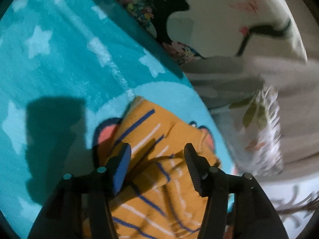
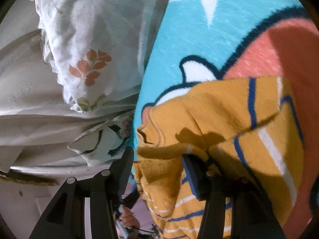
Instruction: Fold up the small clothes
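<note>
A small mustard-yellow garment with blue and white stripes (image 1: 159, 139) lies on a turquoise star-patterned blanket (image 1: 59, 59). In the left wrist view my left gripper (image 1: 157, 149) is open, its jaws wide apart just above the garment, with a raised fold of the cloth between the fingers. In the right wrist view the same garment (image 2: 229, 119) lies bunched at the blanket's (image 2: 189, 29) edge. My right gripper (image 2: 157, 157) is open, and a thick fold of the garment sits between its fingers, draped over the right finger (image 2: 191, 171).
The blanket has a cartoon print with a coral patch (image 2: 279, 55). Beside the blanket's edge lie a white leaf-print pillow (image 2: 89, 49), another printed cushion (image 2: 103, 143) and a grey cover (image 1: 259, 79). A floral cushion (image 1: 137, 4) lies at the far edge.
</note>
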{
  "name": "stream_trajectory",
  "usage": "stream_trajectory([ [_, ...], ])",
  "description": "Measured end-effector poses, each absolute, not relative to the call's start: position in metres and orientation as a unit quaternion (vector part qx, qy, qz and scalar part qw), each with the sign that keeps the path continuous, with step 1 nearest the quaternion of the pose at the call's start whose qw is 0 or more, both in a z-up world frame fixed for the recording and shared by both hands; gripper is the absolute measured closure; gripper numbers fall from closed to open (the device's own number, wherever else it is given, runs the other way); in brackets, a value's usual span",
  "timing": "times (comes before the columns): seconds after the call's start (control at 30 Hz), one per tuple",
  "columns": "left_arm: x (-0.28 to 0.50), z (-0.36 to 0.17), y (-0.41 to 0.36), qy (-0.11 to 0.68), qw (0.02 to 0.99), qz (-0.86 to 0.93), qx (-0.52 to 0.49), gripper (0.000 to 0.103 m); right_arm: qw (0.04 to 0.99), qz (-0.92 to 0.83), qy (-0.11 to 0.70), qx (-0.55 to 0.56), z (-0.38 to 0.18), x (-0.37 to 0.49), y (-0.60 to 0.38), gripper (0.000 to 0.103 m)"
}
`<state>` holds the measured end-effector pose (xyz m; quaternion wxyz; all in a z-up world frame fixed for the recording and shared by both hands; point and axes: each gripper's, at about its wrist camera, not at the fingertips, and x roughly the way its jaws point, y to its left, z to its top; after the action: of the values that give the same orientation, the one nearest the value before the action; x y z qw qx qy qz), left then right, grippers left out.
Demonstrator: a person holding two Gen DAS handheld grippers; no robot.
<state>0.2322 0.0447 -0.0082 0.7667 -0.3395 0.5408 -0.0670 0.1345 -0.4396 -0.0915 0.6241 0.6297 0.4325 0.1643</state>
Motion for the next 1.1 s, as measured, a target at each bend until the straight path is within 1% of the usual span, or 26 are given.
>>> stream_trajectory([
  [0.07,0.231,-0.004,0.035,0.547,0.785,-0.067,-0.282,0.046,0.598,0.180,0.411,0.664,-0.094,0.135,-0.443,0.038],
  [0.13,0.229,0.000,0.019,0.549,0.805,-0.078,-0.212,0.045,0.589,0.182,0.404,0.676,-0.095,0.136,-0.444,0.037],
  [0.2,0.227,0.004,-0.001,0.547,0.818,-0.099,-0.149,0.044,0.597,0.183,0.410,0.664,-0.091,0.136,-0.444,0.037],
  [0.3,0.226,0.005,-0.031,0.539,0.828,-0.132,-0.085,0.038,0.616,0.192,0.420,0.638,-0.082,0.138,-0.438,0.037],
  [0.37,0.230,-0.001,-0.050,0.546,0.826,-0.133,-0.039,0.038,0.628,0.201,0.424,0.621,-0.074,0.139,-0.435,0.037],
  [0.4,0.232,-0.005,-0.056,0.554,0.822,-0.127,-0.021,0.049,0.633,0.204,0.426,0.613,-0.070,0.140,-0.434,0.037],
  [0.43,0.235,-0.009,-0.060,0.560,0.820,-0.113,-0.002,0.065,0.638,0.209,0.428,0.605,-0.066,0.140,-0.433,0.037],
  [0.47,0.239,-0.014,-0.060,0.566,0.820,-0.087,0.013,0.092,0.644,0.213,0.430,0.596,-0.061,0.140,-0.432,0.037],
  [0.5,0.242,-0.016,-0.053,0.569,0.818,-0.078,-0.002,0.092,0.648,0.215,0.430,0.591,-0.057,0.139,-0.433,0.037],
  [0.57,0.248,-0.015,-0.027,0.567,0.817,-0.063,-0.080,0.094,0.656,0.221,0.429,0.581,-0.051,0.136,-0.433,0.037],
  [0.6,0.250,-0.015,-0.017,0.567,0.815,-0.053,-0.102,0.095,0.662,0.224,0.429,0.573,-0.047,0.134,-0.433,0.036],
  [0.73,0.253,-0.020,0.010,0.574,0.804,-0.031,-0.152,0.095,0.686,0.222,0.428,0.545,-0.037,0.125,-0.438,0.035],
  [0.77,0.252,-0.022,0.014,0.578,0.800,-0.030,-0.161,0.092,0.692,0.220,0.431,0.535,-0.035,0.123,-0.437,0.035],
  [0.83,0.250,-0.023,0.017,0.580,0.795,-0.033,-0.173,0.091,0.704,0.219,0.439,0.513,-0.031,0.123,-0.431,0.035],
  [0.9,0.247,-0.020,0.022,0.580,0.791,-0.036,-0.190,0.085,0.714,0.231,0.461,0.474,-0.028,0.126,-0.415,0.037],
  [0.93,0.243,-0.016,0.023,0.578,0.791,-0.040,-0.197,0.083,0.719,0.234,0.474,0.451,-0.028,0.129,-0.405,0.041],
  [0.97,0.240,-0.010,0.024,0.575,0.792,-0.043,-0.201,0.078,0.724,0.234,0.485,0.431,-0.029,0.132,-0.398,0.046],
  [1.0,0.237,-0.003,0.025,0.570,0.795,-0.043,-0.202,0.074,0.735,0.229,0.498,0.399,-0.031,0.137,-0.389,0.048],
  [1.03,0.234,0.002,0.025,0.566,0.799,-0.041,-0.200,0.072,0.744,0.224,0.507,0.374,-0.033,0.142,-0.382,0.050],
  [1.1,0.224,0.015,0.031,0.557,0.807,-0.035,-0.194,0.065,0.763,0.197,0.524,0.325,-0.042,0.155,-0.374,0.051],
])
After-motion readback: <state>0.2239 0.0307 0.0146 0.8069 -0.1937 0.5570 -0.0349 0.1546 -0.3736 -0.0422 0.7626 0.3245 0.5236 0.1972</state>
